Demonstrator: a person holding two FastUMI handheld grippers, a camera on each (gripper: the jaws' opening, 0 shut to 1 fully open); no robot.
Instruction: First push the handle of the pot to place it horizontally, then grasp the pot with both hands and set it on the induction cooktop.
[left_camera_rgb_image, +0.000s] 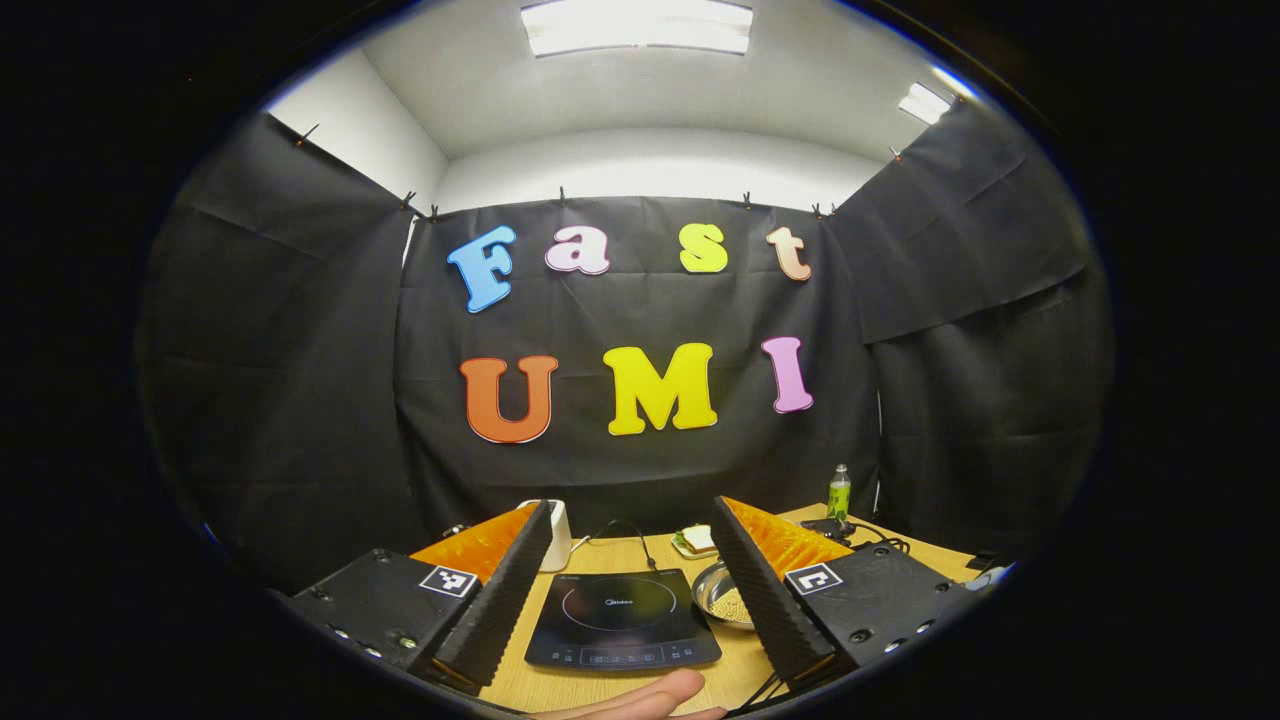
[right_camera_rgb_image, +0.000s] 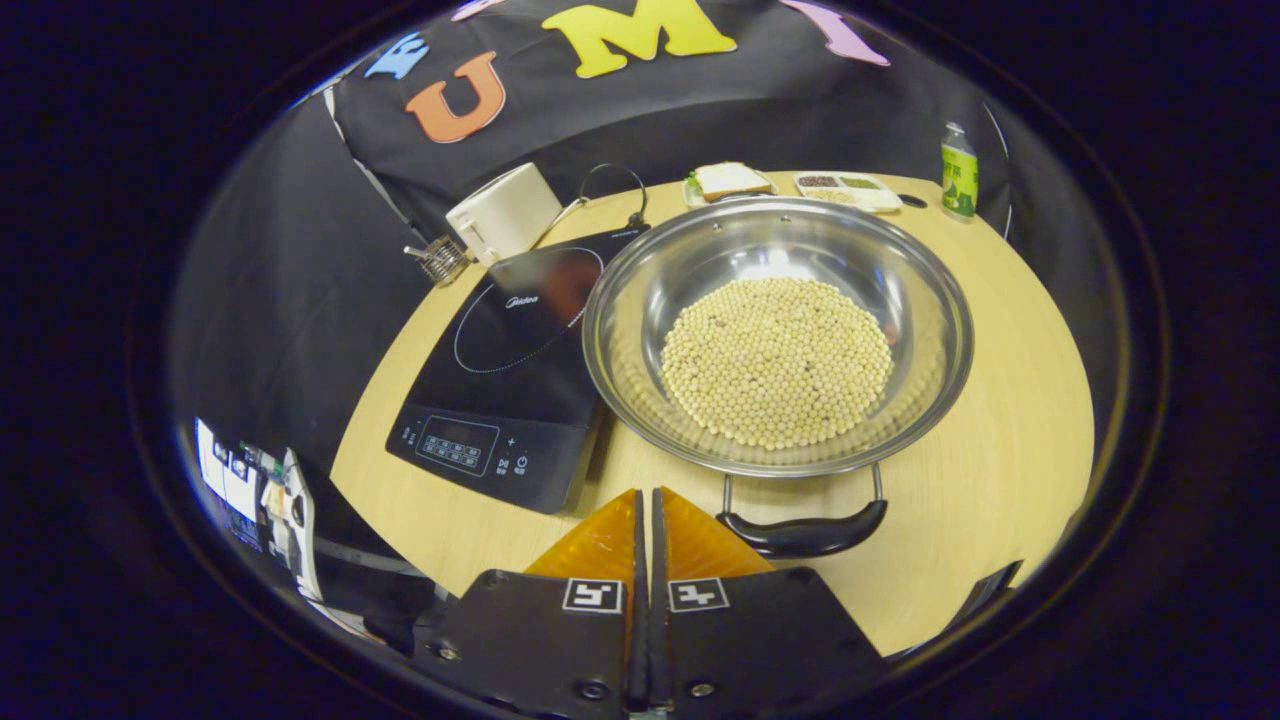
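Observation:
A wide steel pot (right_camera_rgb_image: 780, 330) holding pale beans rests on the wooden table (right_camera_rgb_image: 1010, 400), its left rim just over the edge of the black induction cooktop (right_camera_rgb_image: 500, 380). The pot's dark handle (right_camera_rgb_image: 803, 532) points toward me, just right of my right gripper (right_camera_rgb_image: 646, 495), whose fingers meet, shut on nothing. In the left gripper view, my left gripper (left_camera_rgb_image: 632, 520) is held wide open above the near table edge, with the cooktop (left_camera_rgb_image: 620, 620) between its fingers and the pot (left_camera_rgb_image: 725, 597) partly hidden behind the right finger.
A white appliance (right_camera_rgb_image: 503, 212) and a small wire item (right_camera_rgb_image: 440, 260) stand behind the cooktop. A sandwich plate (right_camera_rgb_image: 728, 180), a snack tray (right_camera_rgb_image: 848, 186) and a green bottle (right_camera_rgb_image: 958, 170) line the far edge. A person's finger (left_camera_rgb_image: 640, 697) shows at the near edge.

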